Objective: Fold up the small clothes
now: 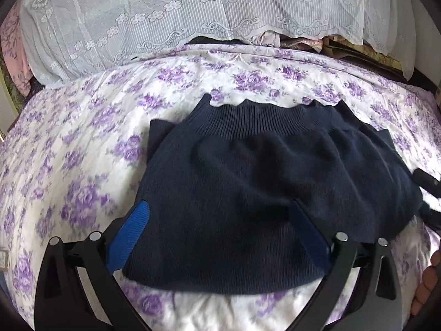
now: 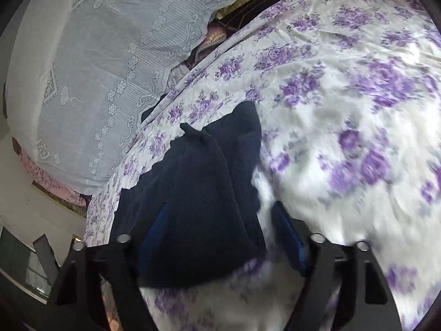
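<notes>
A small navy knitted garment (image 1: 261, 182) with a ribbed band at its far edge lies folded on the purple-flowered sheet (image 1: 82, 143). My left gripper (image 1: 220, 215) is open, its blue pads spread over the garment's near edge, the left pad (image 1: 129, 237) at the cloth's left border. In the right wrist view the same garment (image 2: 198, 201) lies bunched between the open jaws of my right gripper (image 2: 220, 220), whose right pad (image 2: 289, 237) is over bare sheet. The right gripper's black tip shows at the left view's right edge (image 1: 427, 182).
A white lace-covered pillow (image 1: 165, 13) lies along the far side of the bed, with patterned cloth and dark items behind it (image 1: 297, 42). A pink cloth (image 1: 16, 55) is at the far left. A hand (image 1: 427, 281) shows at the right edge.
</notes>
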Tool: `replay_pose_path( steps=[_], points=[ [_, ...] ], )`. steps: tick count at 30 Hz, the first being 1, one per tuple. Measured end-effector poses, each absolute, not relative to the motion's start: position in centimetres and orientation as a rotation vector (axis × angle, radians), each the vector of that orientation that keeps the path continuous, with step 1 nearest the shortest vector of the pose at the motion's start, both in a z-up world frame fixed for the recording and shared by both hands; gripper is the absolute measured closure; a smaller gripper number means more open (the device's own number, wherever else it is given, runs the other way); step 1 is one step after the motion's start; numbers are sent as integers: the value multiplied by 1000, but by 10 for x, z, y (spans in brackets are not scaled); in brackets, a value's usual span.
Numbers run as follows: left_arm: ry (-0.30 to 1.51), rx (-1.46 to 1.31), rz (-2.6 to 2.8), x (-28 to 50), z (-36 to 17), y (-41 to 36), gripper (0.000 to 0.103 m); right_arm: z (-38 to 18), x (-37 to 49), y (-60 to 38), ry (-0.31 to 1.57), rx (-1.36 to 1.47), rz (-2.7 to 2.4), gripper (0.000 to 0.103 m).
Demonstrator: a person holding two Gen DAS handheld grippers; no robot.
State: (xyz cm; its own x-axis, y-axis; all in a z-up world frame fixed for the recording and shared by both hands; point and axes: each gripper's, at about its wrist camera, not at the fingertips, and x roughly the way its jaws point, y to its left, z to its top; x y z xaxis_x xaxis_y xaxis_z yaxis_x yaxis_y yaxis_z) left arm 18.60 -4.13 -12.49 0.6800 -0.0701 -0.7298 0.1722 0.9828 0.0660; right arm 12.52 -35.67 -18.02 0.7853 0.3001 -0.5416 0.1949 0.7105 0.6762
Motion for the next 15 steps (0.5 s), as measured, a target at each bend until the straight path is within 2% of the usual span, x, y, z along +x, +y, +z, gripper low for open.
replay_pose_path(
  steps=[1, 2, 15],
  points=[
    [811, 139, -132, 188, -126, -42, 4, -182, 133, -358, 693, 808, 68, 43],
    [814, 144, -126, 191, -128, -43, 4, -183, 138, -359, 694, 815, 67, 47],
    [819, 142, -113, 194, -138, -42, 4, -185, 152, -359, 702, 810, 85, 52]
  ],
)
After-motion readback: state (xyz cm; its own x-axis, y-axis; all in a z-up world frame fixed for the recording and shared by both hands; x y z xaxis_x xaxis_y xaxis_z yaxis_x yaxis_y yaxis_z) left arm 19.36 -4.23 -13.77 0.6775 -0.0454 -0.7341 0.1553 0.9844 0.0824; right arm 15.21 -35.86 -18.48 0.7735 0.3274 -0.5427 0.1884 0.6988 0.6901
